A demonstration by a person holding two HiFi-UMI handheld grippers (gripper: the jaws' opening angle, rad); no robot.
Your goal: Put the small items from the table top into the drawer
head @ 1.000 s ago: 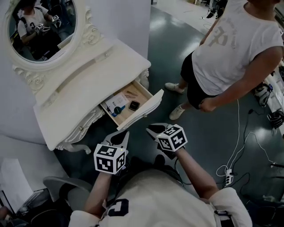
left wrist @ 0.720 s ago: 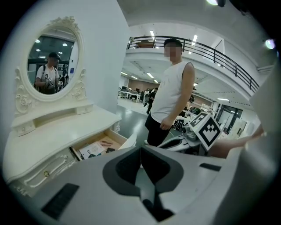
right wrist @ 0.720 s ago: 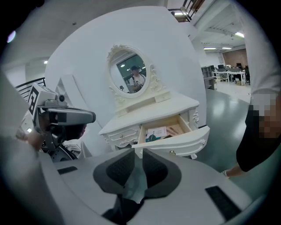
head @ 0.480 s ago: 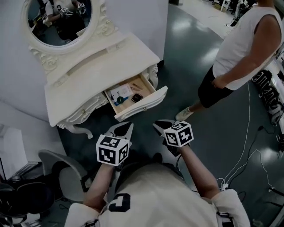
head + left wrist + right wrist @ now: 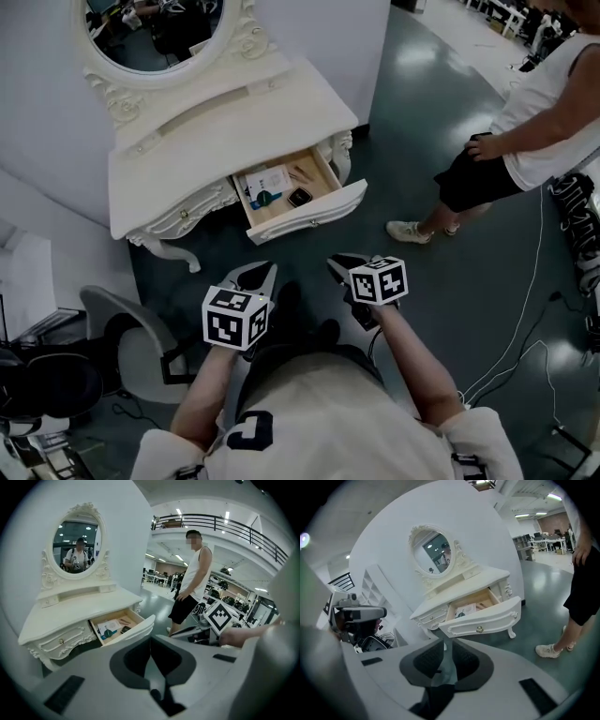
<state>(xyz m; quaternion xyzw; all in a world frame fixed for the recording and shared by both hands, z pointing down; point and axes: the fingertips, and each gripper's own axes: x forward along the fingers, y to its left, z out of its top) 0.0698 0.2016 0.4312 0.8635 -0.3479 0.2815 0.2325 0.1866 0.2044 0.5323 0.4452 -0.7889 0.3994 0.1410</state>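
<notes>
Left gripper (image 5: 261, 274): grey, two-jaw, marker cube on its back, held close to the body. Jaw tips together, nothing between them.
Right gripper (image 5: 342, 265): same make, alongside. Jaw tips meet, empty.
Grey chair (image 5: 131, 349): at the left, unused.
White carved wooden drawer (image 5: 309, 216): pulled fully out, well apart from both grippers. Contents: white printed card (image 5: 266, 179), teal round piece (image 5: 265, 198), small dark square item (image 5: 299, 197), thin pins (image 5: 302, 174).
White dressing table top (image 5: 216, 141): no loose item visible.
Oval framed mirror (image 5: 155, 28): behind.
Bystander in white top (image 5: 539, 122): at the right.
Status: loading apparently complete; the drawer remains open.
</notes>
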